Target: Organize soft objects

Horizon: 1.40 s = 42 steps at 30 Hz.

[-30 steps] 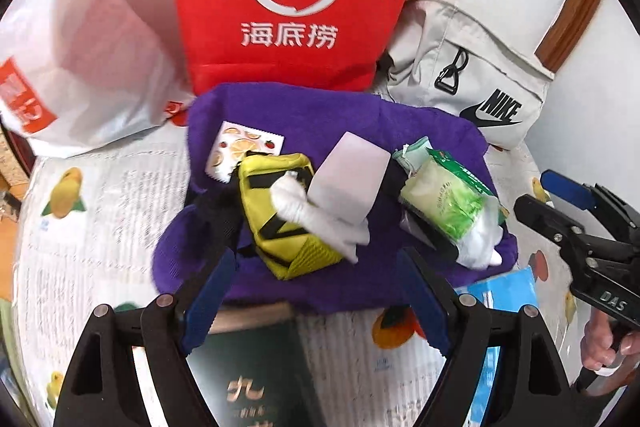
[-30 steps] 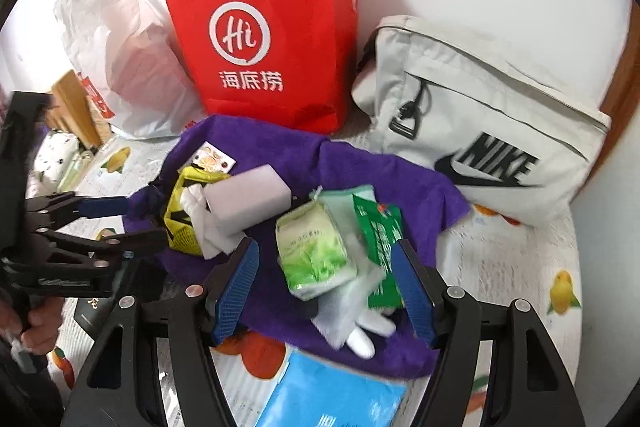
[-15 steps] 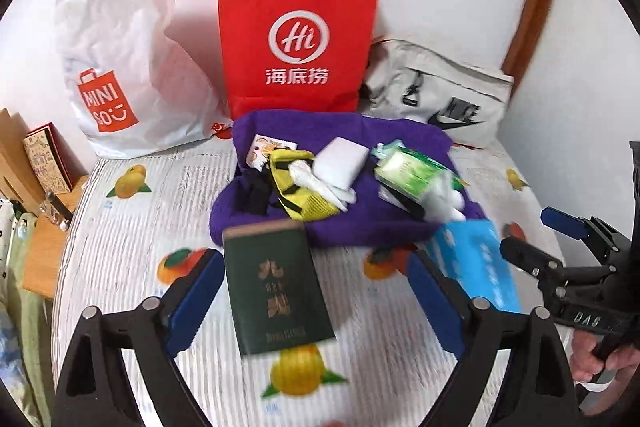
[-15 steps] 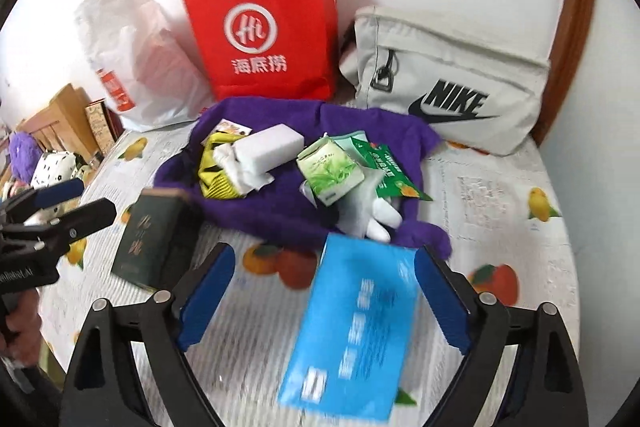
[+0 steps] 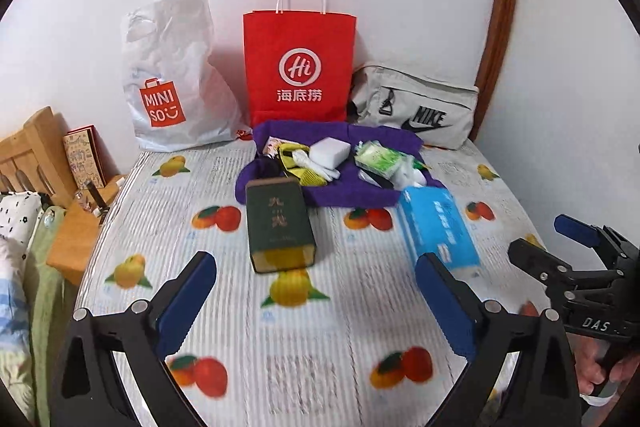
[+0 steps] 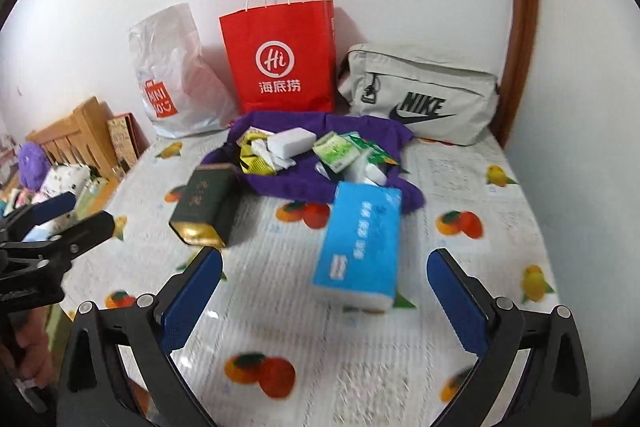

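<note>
Over a fruit-print bed sheet [image 5: 340, 339], the left gripper [image 5: 316, 291] and right gripper [image 6: 326, 287] hang wide apart and empty, their jaws having just been opening. Just beyond them lie a dark green box [image 5: 278, 227] and a blue tissue pack [image 6: 360, 247], each at the near edge of a purple towel [image 5: 344, 193] heaped with a white sponge [image 5: 330, 151], a yellow pouch [image 5: 306, 171] and a green packet [image 5: 378, 159]. Against the wall stand a white plastic bag [image 5: 172, 79], a red paper bag [image 5: 298, 67] and a grey Nike bag [image 5: 424, 107].
</note>
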Motion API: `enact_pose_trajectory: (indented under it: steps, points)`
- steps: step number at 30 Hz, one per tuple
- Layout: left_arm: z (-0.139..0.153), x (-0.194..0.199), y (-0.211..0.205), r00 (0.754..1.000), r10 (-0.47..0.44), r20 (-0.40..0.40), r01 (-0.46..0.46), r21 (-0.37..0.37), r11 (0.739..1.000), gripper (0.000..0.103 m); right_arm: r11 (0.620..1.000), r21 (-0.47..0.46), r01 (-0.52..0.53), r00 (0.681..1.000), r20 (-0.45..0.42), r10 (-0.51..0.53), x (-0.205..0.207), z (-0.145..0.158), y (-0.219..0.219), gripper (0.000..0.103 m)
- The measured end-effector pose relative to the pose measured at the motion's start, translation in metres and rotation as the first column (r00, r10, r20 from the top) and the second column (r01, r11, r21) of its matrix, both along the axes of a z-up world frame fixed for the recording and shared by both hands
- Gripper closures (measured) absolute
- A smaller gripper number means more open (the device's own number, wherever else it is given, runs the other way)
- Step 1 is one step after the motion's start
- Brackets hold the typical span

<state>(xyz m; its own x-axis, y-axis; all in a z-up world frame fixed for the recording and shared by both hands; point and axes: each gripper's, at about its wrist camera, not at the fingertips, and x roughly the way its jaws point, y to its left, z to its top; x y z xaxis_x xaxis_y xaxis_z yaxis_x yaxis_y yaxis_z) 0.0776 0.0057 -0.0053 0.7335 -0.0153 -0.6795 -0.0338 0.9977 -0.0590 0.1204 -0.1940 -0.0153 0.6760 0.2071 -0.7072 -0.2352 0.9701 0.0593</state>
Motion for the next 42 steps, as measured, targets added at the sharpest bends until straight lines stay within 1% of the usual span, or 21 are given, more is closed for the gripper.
enact_pose_trajectory:
  steps: [2, 5, 7, 12, 17, 20, 25, 42]
  points:
    - [0.001, -0.012, -0.005, 1.000, 0.000, -0.002, 0.000, 0.008, 1.000, 0.002, 1.000, 0.011, -0.004, 1.000, 0.006, 0.004, -0.015, 0.001, -0.004, 0.002]
    - [0.003, -0.027, -0.010, 1.000, 0.005, -0.004, -0.005, 0.007, 1.000, 0.002, 0.999, 0.052, -0.010, 1.000, 0.012, 0.009, -0.035, 0.003, -0.010, 0.002]
    - [0.006, -0.038, -0.015, 1.000, -0.003, 0.005, 0.003, 0.009, 1.000, 0.002, 0.998, 0.057, 0.000, 1.000, 0.022, -0.001, -0.048, 0.005, -0.013, 0.002]
    - [0.014, -0.062, -0.019, 1.000, -0.005, 0.027, 0.005, 0.017, 1.000, 0.002, 0.999, 0.042, 0.013, 0.999, 0.044, -0.015, -0.071, 0.010, -0.014, 0.002]
    - [0.019, -0.077, -0.017, 0.999, 0.024, 0.048, -0.026, 0.036, 0.999, 0.002, 1.000, 0.010, 0.015, 0.997, 0.078, -0.016, -0.088, 0.019, -0.012, 0.002]
    - [0.020, -0.081, -0.016, 0.998, 0.025, 0.051, -0.026, 0.031, 0.999, 0.002, 1.000, 0.022, 0.003, 0.997, 0.081, -0.005, -0.094, 0.022, -0.012, 0.002]
    - [0.021, -0.084, -0.019, 0.998, 0.016, 0.052, -0.019, 0.053, 0.998, 0.002, 1.000, -0.002, 0.015, 0.996, 0.086, -0.015, -0.097, 0.022, -0.008, 0.002]
    - [0.021, -0.088, -0.015, 0.998, 0.026, 0.053, -0.028, 0.048, 0.998, 0.002, 1.000, 0.000, 0.000, 0.996, 0.087, 0.000, -0.103, 0.022, -0.003, 0.002]
